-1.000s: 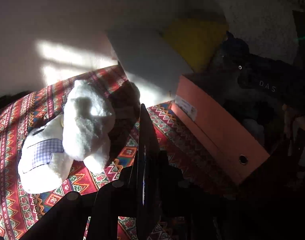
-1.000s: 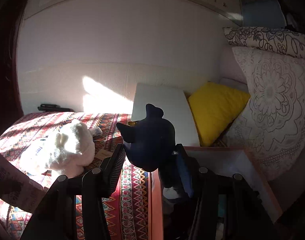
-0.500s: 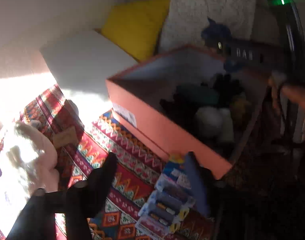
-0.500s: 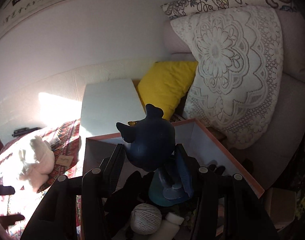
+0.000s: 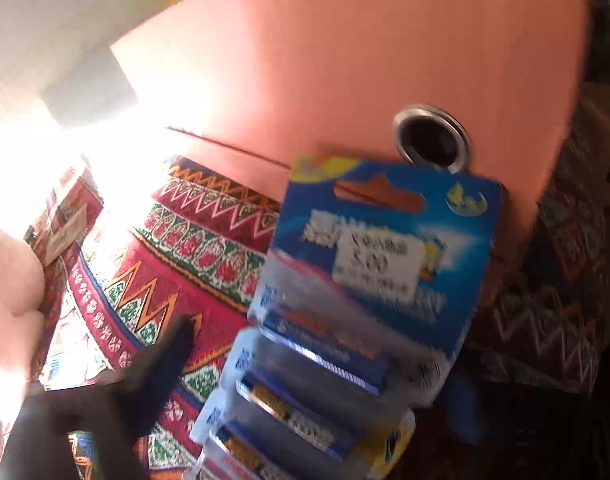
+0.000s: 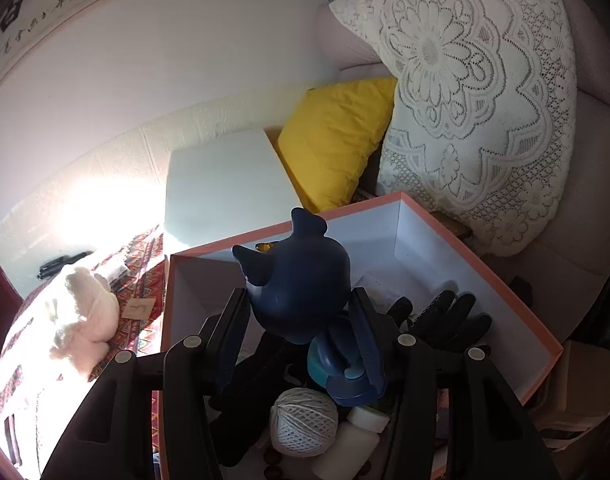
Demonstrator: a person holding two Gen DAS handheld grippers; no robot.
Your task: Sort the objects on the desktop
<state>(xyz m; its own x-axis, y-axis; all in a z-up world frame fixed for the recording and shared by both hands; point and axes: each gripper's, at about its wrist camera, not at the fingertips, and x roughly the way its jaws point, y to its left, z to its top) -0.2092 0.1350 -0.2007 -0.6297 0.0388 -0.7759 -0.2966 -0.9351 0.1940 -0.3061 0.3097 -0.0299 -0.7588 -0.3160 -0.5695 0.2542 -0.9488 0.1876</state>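
A blue blister pack of batteries point(image 5: 369, 304) lies on the patterned red cloth point(image 5: 177, 280), its top edge against the orange box's side wall point(image 5: 345, 80). My left gripper point(image 5: 317, 384) is open and low over the pack, one finger on each side of it. My right gripper point(image 6: 301, 340) is shut on a dark blue figurine point(image 6: 301, 280) and holds it above the open orange box point(image 6: 485, 264). Inside the box lie a ball of twine point(image 6: 305, 420), a white bottle point(image 6: 353, 436) and black gloves point(image 6: 445, 320).
A white plush toy point(image 6: 85, 312) lies on the cloth left of the box, with a small tan card point(image 6: 139, 309) beside it. A white board point(image 6: 221, 184), a yellow cushion point(image 6: 337, 136) and a lace cushion point(image 6: 477, 100) stand behind the box.
My left gripper has swung from the plush toy toward the box and dropped close over the battery pack. My right gripper carried the figurine from beside the box to above its inside.
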